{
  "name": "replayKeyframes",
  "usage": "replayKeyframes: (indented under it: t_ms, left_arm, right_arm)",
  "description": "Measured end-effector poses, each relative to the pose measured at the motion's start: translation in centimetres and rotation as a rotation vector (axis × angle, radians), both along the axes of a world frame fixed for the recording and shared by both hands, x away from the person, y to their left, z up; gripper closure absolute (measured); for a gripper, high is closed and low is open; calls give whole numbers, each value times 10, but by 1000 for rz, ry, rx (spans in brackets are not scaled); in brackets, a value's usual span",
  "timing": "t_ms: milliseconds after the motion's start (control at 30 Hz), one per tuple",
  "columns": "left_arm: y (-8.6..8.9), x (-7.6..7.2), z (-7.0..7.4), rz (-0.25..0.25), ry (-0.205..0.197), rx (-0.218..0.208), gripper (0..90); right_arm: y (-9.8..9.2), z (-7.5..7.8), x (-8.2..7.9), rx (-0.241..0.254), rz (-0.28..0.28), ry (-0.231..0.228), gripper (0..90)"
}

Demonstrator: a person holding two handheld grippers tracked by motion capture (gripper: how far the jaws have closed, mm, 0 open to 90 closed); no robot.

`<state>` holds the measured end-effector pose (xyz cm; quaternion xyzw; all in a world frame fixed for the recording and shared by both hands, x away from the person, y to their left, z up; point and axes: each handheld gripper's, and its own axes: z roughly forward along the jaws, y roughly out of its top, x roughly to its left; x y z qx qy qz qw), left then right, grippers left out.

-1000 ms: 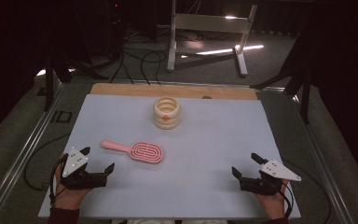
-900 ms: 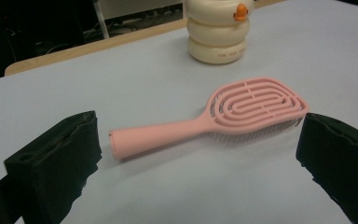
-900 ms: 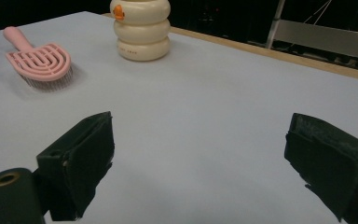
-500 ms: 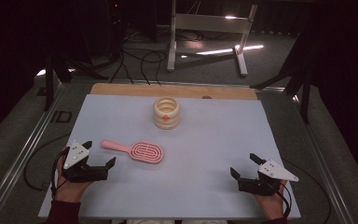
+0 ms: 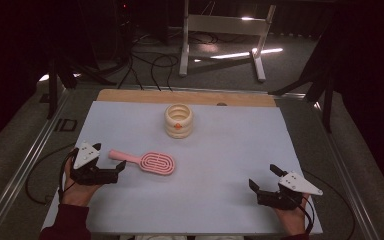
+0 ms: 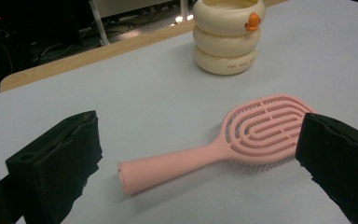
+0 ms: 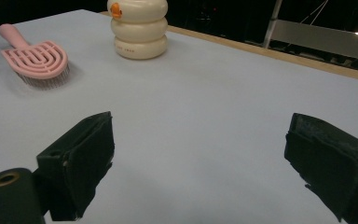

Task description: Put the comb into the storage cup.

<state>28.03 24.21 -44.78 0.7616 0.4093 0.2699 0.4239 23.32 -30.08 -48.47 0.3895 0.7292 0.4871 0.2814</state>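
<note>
hairbrush point(image 5: 143, 161), pink, lies flat on the pale surface point(image 5: 230, 150) in front of your left hand. its long axis runs from left to right across the high view, a little slanted: the handle end points toward your left side and slightly away from you, the oval slotted head points toward the middle of the surface. in the left gripper view the bristles show under the head, facing down.

your left tongs point(image 5: 119, 169) are spread wide and hold nothing. in the left gripper view the brush point(image 6: 223, 142) lies between the two black jaws and ahead of them; the handle tip is near the left jaw, the head just beside the right jaw, though you cannot tell if that jaw touches it.

your right tongs point(image 5: 264, 177) are also wide apart and empty, low over the bare surface at the near right, well apart from the brush point(image 7: 35, 58).

a cream ringed holder point(image 5: 178, 120) with a small orange figure on its front stands upright beyond the brush head, near the far middle of the surface, apart from both tongs.
</note>
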Motion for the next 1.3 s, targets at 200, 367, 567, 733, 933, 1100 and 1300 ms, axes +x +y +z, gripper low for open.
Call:
replayKeyframes:
  t_ms: [200, 367, 567, 733, 933, 1100, 1300]
  left_arm:
    - [1, 12, 2, -13, 13, -9, 1]
    - [4, 20, 5, -20, 13, -28, 1]
    - [6, 31, 5, -9, 12, -46, 0]
    - [8, 40, 4, 4, 32, -58, 0]
    - [6, 50, 5, 24, 67, -19, 2]
    - [4, 58, 3, 36, 91, 6, 17]
    - [1, 66, -1, 73, 102, 30, 116]
  right_arm:
    - [0, -1, 0, 1, 0, 1, 81]
    - [1, -1, 1, -1, 2, 2, 81]
    - [1, -2, 0, -2, 3, 3, 81]
    - [2, -2, 0, -7, 5, 3, 81]
    - [3, -2, 1, -9, 8, 3, 81]
    - [4, -3, 1, -12, 11, 9, 81]
    - [6, -4, 1, -17, 18, 11, 81]
